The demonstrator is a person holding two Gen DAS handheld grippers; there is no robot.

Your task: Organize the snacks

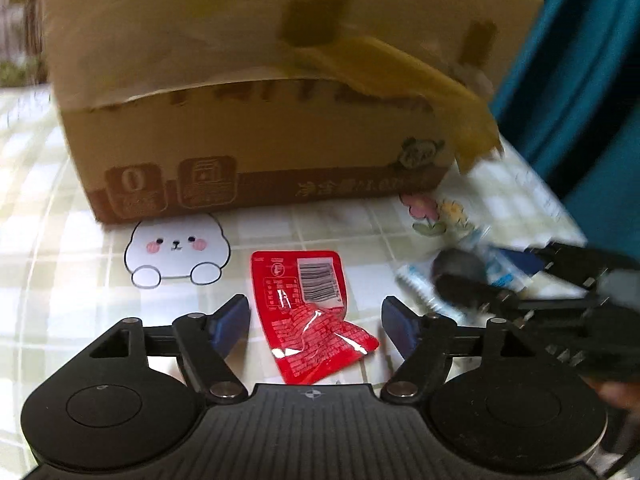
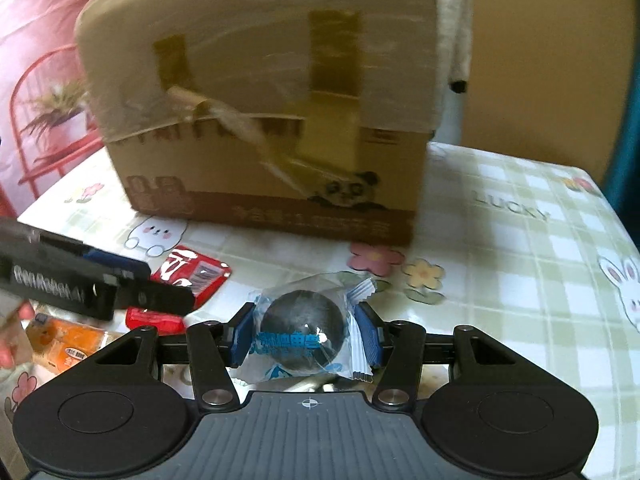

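A red snack packet lies flat on the chequered tablecloth, barcode side up. My left gripper stands open around it, with its blue pads clear of the packet on both sides. My right gripper is shut on a dark round snack in a clear blue-printed wrapper, held above the table. In the left wrist view that wrapped snack shows at the right, between the right gripper's fingers. A taped cardboard box stands just behind both grippers.
An orange packet and a small red packet lie at the table's left. A person's fingers show at the left edge. A red wire chair stands beyond the table. The table's right edge is near.
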